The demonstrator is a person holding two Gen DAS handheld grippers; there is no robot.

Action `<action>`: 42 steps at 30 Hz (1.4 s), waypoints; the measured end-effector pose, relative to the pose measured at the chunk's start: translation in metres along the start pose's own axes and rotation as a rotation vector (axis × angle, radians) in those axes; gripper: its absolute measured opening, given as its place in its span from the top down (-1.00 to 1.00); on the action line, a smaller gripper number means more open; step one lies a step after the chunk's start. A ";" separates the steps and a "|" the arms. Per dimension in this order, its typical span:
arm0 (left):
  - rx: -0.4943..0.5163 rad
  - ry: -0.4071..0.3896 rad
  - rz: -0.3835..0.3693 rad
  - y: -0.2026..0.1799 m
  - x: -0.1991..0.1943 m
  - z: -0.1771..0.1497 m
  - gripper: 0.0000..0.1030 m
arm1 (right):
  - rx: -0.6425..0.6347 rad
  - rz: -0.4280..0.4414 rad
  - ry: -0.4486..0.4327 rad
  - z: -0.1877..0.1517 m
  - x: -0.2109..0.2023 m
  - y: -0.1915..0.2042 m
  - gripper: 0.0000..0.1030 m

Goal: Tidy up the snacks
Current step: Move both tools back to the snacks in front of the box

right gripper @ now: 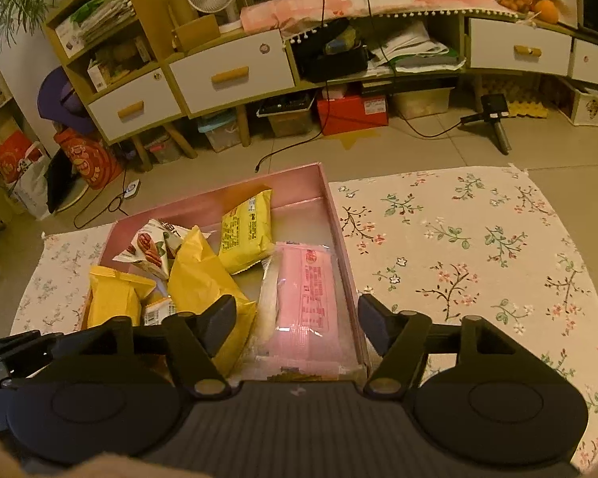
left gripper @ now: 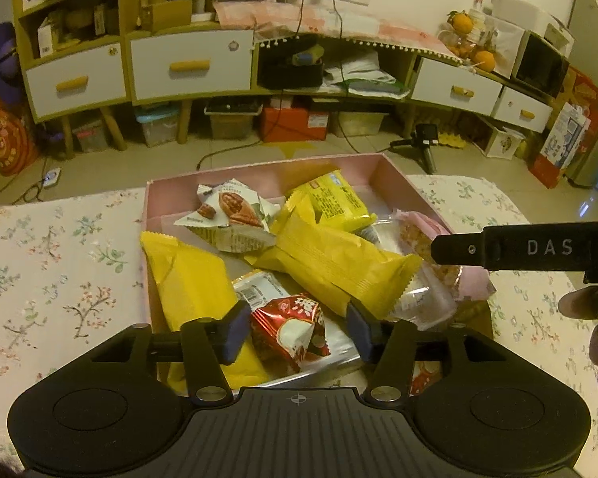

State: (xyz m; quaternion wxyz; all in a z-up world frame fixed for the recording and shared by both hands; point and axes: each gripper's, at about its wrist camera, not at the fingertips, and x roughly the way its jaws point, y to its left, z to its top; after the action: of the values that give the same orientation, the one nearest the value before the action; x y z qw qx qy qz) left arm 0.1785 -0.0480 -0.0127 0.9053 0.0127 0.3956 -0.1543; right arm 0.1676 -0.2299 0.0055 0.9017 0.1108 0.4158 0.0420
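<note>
Snack packets (left gripper: 323, 255) heaped in pink box (right gripper: 223, 195), jaws of both grippers apart, empty.

A floral cloth (right gripper: 458, 247) covers the desk. Directly on it sits 1 shallow pink box (right gripper: 219, 199), near the far edge, its walls touching the cloth. The cloth beside it lies bare.

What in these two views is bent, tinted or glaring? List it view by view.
Left wrist view: fisheye bows the cabinet into a curve, warm yellowish room light tints everything, corners vignette black. Right wrist view: same curving and tint, glare streaks the pink packet in the pink box, and a blurred shape fills the bottom left corner.
</note>
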 end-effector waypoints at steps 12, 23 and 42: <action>0.044 -0.008 0.010 -0.008 -0.037 -0.018 -0.50 | 0.004 -0.008 -0.007 -0.015 -0.034 0.004 -0.70; 0.018 0.002 0.019 -0.001 -0.069 -0.051 -0.65 | -0.027 -0.013 0.001 -0.042 -0.055 0.008 -0.85; -0.042 0.012 0.069 0.022 -0.083 -0.104 -0.72 | -0.098 -0.021 0.047 -0.099 -0.055 0.015 -0.92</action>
State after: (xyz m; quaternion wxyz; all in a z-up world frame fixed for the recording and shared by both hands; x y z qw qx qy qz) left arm 0.0575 0.0104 -0.0267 0.9078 0.0083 0.4035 -0.1144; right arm 0.0565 -0.2080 -0.0127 0.8964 0.0614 0.4354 0.0554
